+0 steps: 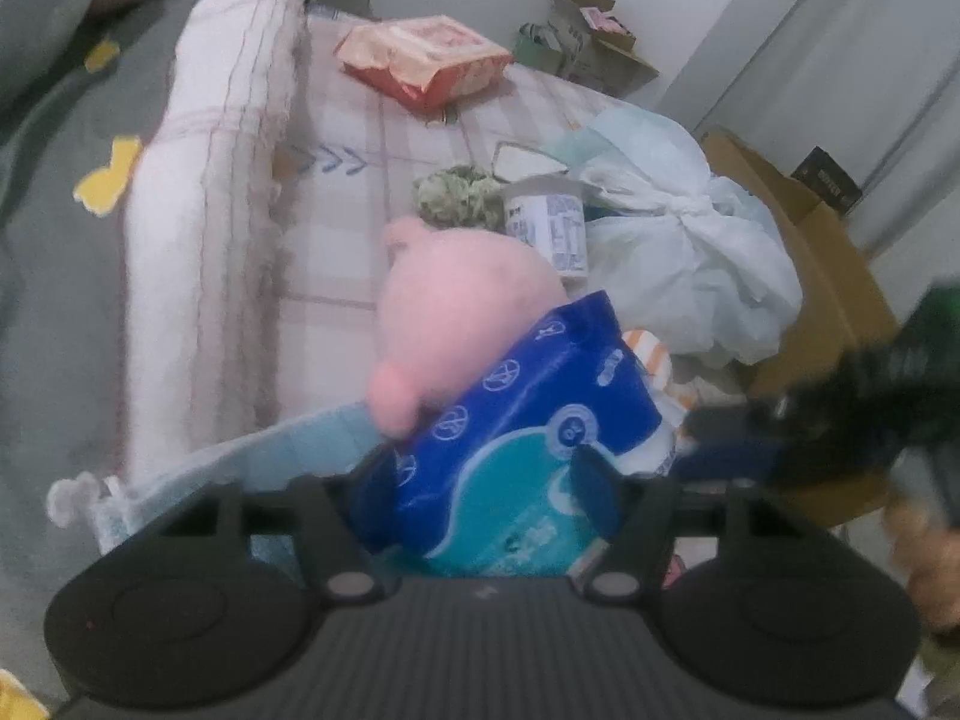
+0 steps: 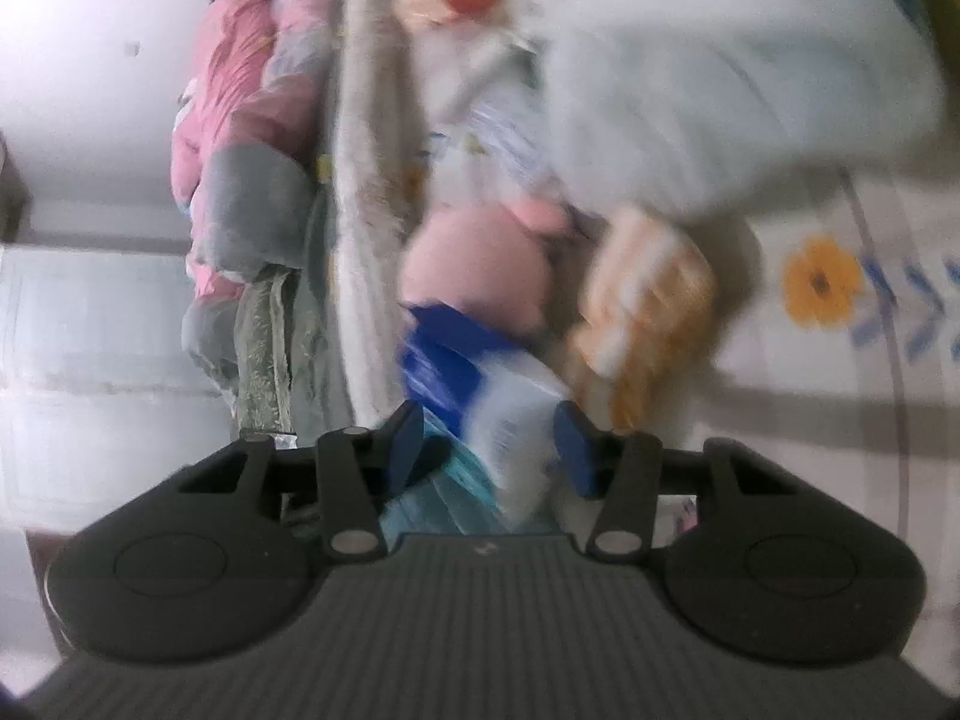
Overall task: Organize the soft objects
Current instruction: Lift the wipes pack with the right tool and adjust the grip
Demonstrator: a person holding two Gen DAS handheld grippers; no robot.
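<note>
A blue and teal soft tissue pack (image 1: 528, 438) sits between the fingers of my left gripper (image 1: 480, 480), which is shut on it. A pink plush toy (image 1: 456, 306) lies just beyond the pack on the checked bed sheet (image 1: 360, 180). In the right wrist view the same blue pack (image 2: 474, 396) lies between the blue pads of my right gripper (image 2: 489, 441), which closes around its end; the view is blurred by motion. The pink plush (image 2: 480, 264) lies beyond it. The right gripper also shows as a dark blur in the left wrist view (image 1: 870, 396).
On the bed lie a red snack packet (image 1: 426, 57), a green scrunchie (image 1: 459, 195), a white tub (image 1: 549, 228) and a tied white plastic bag (image 1: 678, 240). A rolled white blanket (image 1: 204, 180) lies left. A cardboard box (image 1: 810, 276) stands right. An orange-striped pouch (image 2: 648, 300) and pink quilt (image 2: 252, 108) show too.
</note>
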